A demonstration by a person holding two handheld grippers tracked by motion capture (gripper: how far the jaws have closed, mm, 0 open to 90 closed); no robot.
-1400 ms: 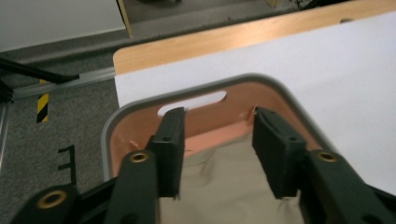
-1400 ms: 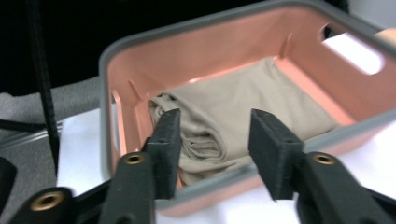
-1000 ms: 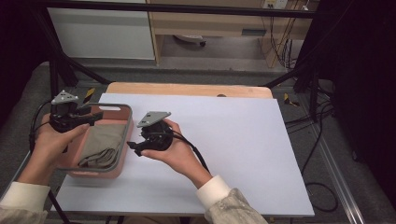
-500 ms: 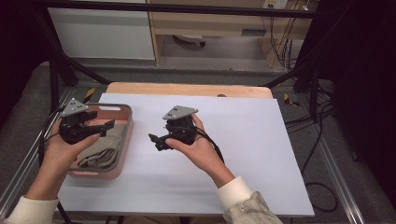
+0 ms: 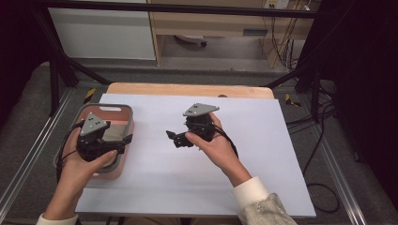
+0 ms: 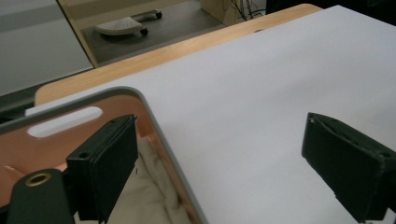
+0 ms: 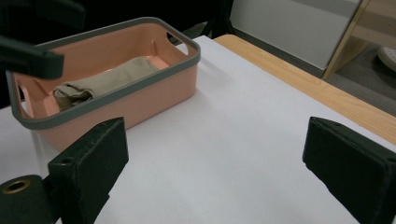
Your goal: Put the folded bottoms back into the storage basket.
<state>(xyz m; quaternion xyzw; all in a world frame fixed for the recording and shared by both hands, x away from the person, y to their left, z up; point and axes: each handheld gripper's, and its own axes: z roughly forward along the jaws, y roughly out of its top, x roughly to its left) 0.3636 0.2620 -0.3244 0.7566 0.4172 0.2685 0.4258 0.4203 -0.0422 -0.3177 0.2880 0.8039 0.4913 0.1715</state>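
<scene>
A pink basket with a grey rim (image 5: 110,108) stands at the table's left, and a folded beige cloth (image 7: 102,81) lies inside it. My left gripper (image 5: 124,144) hovers over the basket's near right corner. In the left gripper view its jaws (image 6: 217,126) straddle the rim (image 6: 159,126), with the cloth (image 6: 149,196) below the left one. My right gripper (image 5: 172,139) hangs over the middle of the white sheet and points left at the basket (image 7: 140,100). In the right gripper view its jaws (image 7: 215,126) stand wide. Both grippers have just been opening, with nothing between their jaws.
A white sheet (image 5: 263,154) covers the table, with a strip of bare wood (image 5: 187,89) at the far edge. Metal frame rails run along both sides. Cables (image 5: 324,140) lie on the floor to the right. A cabinet and a shelf stand beyond the table.
The right gripper has drawn away from the basket to the right, toward the table's middle. The left gripper has pulled back toward the basket's near end. Both sets of jaws have widened.
</scene>
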